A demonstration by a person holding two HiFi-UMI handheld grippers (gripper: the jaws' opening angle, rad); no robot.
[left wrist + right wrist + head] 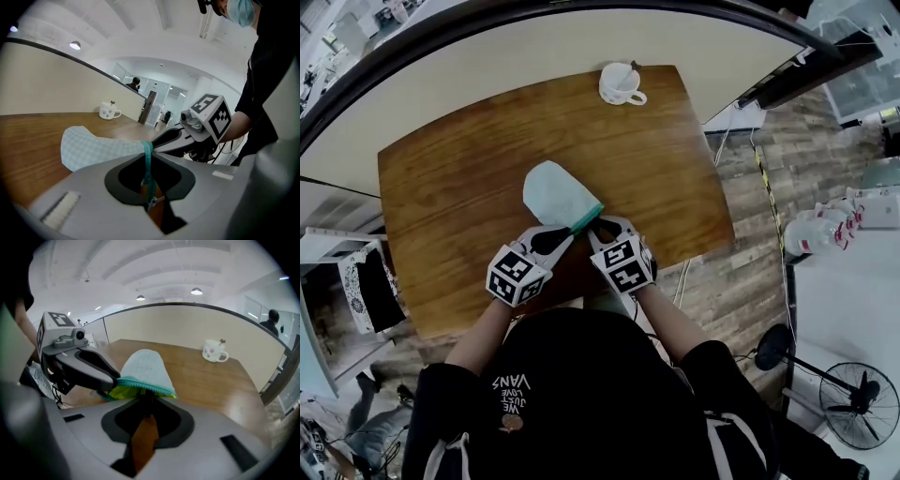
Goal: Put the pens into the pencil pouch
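A pale mint pencil pouch point(558, 195) with a teal zipper lies on the wooden table point(441, 187), its zipper end toward me. My left gripper point(567, 236) is shut on the zipper's left end; in the left gripper view the teal zipper point(148, 159) runs down between the jaws point(147, 180). At the right end my right gripper point(598, 230) is shut on the pouch's zipper edge point(146, 404). The pouch mouth point(140, 385) gapes a little, and something yellow-green point(119, 392) shows inside. No pen is plainly visible.
A white mug point(621, 84) stands at the table's far edge. A curved partition wall point(534, 47) runs behind the table. To the right, on the wood floor, are cables, a floor fan point(853, 394) and a white counter with bottles point(825, 230).
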